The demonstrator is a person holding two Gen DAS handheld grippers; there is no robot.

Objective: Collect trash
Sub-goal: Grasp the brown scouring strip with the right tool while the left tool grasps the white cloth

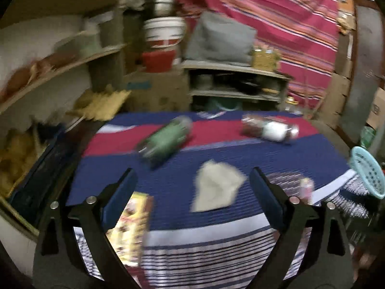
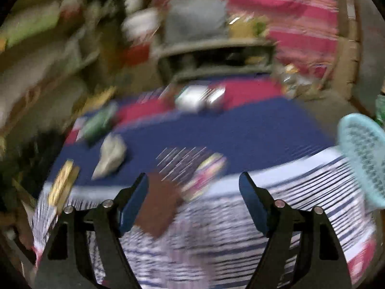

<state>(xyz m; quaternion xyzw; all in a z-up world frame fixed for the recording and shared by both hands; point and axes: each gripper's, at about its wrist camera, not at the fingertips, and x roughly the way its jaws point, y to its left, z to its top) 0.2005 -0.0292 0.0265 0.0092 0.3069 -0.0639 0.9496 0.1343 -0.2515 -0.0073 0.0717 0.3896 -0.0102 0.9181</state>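
Observation:
Trash lies on a table covered by a blue, red and white striped cloth (image 1: 240, 219). A green bottle (image 1: 166, 139) lies on its side, and a bottle with a white label (image 1: 272, 128) lies at the back right. A crumpled grey paper (image 1: 217, 185) lies between the tips of my open, empty left gripper (image 1: 193, 183). A yellow packet (image 1: 131, 228) sits by its left finger. A shiny wrapper (image 1: 296, 185) lies to the right. My right gripper (image 2: 193, 185) is open and empty above the shiny wrapper (image 2: 192, 168) and a brown piece (image 2: 158, 207). The right wrist view is blurred.
A light blue plastic basket (image 1: 368, 173) sits at the table's right edge; it also shows in the right wrist view (image 2: 363, 154). Shelves (image 1: 235, 82) with clutter, a white bucket (image 1: 163, 31) and a striped pink cloth (image 1: 288, 24) stand behind. A dark crate (image 1: 41, 175) is at the left.

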